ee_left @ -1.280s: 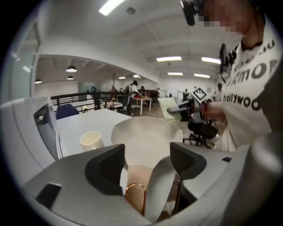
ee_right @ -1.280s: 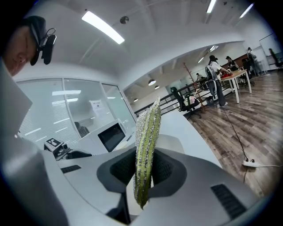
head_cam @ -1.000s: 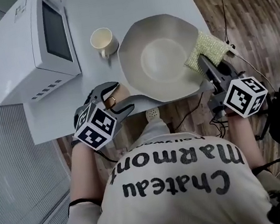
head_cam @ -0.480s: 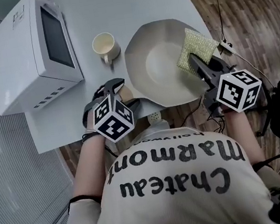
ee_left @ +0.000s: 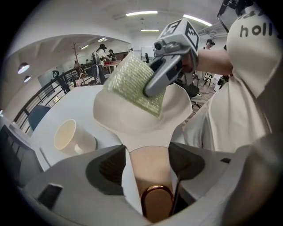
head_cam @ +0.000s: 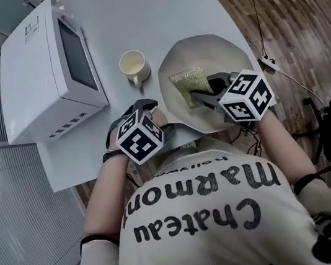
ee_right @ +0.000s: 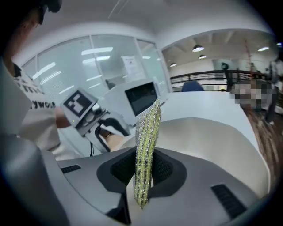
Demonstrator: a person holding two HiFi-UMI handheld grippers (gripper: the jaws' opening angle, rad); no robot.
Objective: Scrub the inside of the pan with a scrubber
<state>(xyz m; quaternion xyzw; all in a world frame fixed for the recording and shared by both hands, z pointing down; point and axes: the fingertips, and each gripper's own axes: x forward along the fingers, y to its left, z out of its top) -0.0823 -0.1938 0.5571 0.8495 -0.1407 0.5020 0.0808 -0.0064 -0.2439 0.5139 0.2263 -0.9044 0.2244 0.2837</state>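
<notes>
Head view: right hand-held gripper [head_cam: 195,97] pinches scrubber [head_cam: 186,83] inside pan [head_cam: 228,55]; left hand-held gripper's [ee_left: 147,149] jaws, just closing, loosely straddle its handle [ee_left: 150,174].

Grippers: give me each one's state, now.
Left gripper: open, jaws just closing round the pan handle, not gripping.
Right gripper: shut on the scrubber.

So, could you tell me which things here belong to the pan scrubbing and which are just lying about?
In the job: pan; scrubber, clamped in the right hand-held gripper over the pan's inside; left hand-held gripper, jaws just closing round the pan handle, not yet gripping.
Lying about: microwave; cup; both on the table.
</notes>
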